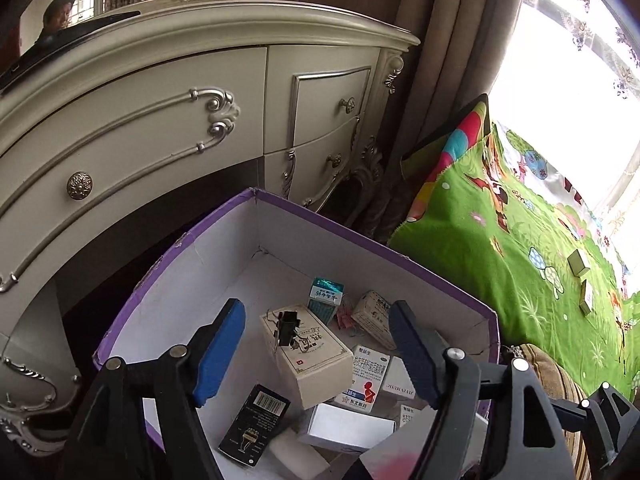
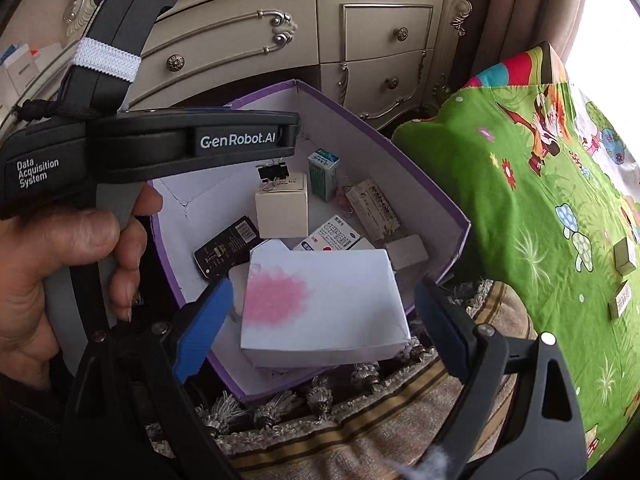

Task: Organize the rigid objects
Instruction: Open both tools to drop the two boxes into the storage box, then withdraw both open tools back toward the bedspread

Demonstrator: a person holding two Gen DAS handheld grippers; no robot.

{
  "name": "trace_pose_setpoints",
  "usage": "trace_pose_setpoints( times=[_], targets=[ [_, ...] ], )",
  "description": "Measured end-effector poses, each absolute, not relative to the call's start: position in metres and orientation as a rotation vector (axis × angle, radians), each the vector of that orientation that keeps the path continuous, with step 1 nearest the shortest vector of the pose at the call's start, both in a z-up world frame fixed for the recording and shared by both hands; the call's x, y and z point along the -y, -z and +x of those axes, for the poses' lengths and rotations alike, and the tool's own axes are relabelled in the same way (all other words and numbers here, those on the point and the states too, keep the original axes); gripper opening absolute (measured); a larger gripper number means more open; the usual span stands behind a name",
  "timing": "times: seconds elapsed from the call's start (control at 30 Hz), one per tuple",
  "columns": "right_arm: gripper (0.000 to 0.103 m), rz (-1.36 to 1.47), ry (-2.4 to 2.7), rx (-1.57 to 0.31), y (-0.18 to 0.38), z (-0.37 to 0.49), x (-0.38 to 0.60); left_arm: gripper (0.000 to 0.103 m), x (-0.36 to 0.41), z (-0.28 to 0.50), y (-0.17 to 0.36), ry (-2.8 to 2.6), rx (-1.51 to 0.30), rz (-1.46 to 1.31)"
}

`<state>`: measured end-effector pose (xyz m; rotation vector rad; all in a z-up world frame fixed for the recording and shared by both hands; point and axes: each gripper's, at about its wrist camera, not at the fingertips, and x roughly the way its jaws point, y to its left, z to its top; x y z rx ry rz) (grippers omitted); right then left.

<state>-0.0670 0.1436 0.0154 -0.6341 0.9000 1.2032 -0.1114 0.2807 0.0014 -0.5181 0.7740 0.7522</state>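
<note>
A purple cardboard box point(image 1: 360, 236) with a white inside holds several small medicine cartons. My left gripper point(image 1: 316, 320) hangs open above it with nothing between its pads. Just below it a black binder clip point(image 1: 289, 326) lies on a beige carton point(image 1: 320, 364). In the right wrist view my right gripper point(image 2: 324, 292) stands wide open around a white box with a pink blotch point(image 2: 332, 312). That box lies tilted at the near corner of the purple box point(image 2: 384, 136), with a gap at each pad. The clip point(image 2: 273, 172) shows there under the left gripper's body.
A cream dresser point(image 1: 160, 120) with silver trim stands behind the box. To the right lies a green cartoon blanket point(image 1: 500, 260) with two small cartons point(image 1: 578, 262) on it. A tasselled brown cushion point(image 2: 360, 420) sits at the near edge. A hand point(image 2: 60, 264) grips the left handle.
</note>
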Motion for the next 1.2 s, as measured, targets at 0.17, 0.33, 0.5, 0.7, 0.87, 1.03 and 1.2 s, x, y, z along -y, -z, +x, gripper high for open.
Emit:
trace_pose_setpoints(
  times=[0.17, 0.33, 0.5, 0.7, 0.87, 1.03, 1.2],
  targets=[
    [0.095, -0.574, -1.173, -0.930, -0.018, -0.052, -0.133, 0.077, -0.279, -0.109, -0.002, -0.739, -0.775, -0.534],
    [0.095, -0.513, -1.089, -0.961, -0.022, -0.022, -0.115, 0.077, -0.272, -0.101, -0.007, -0.720, -0.761, -0.515],
    [0.095, -0.470, -0.988, -0.957, -0.027, 0.019, -0.091, 0.081, -0.253, -0.085, -0.020, -0.709, -0.735, -0.465],
    [0.095, -0.444, -0.829, -0.955, -0.026, 0.073, -0.052, 0.084, -0.224, -0.061, -0.032, -0.638, -0.698, -0.418],
    [0.095, -0.402, -0.700, -0.966, -0.019, 0.121, -0.016, 0.085, -0.210, -0.043, -0.035, -0.522, -0.678, -0.480],
    [0.095, -0.457, -0.692, -0.931, -0.012, 0.161, 0.013, 0.085, -0.190, -0.021, -0.042, -0.467, -0.677, -0.468],
    [0.095, -0.557, -0.812, -0.901, -0.004, 0.204, 0.037, 0.085, -0.159, 0.004, -0.047, -0.364, -0.703, -0.361]
  ],
)
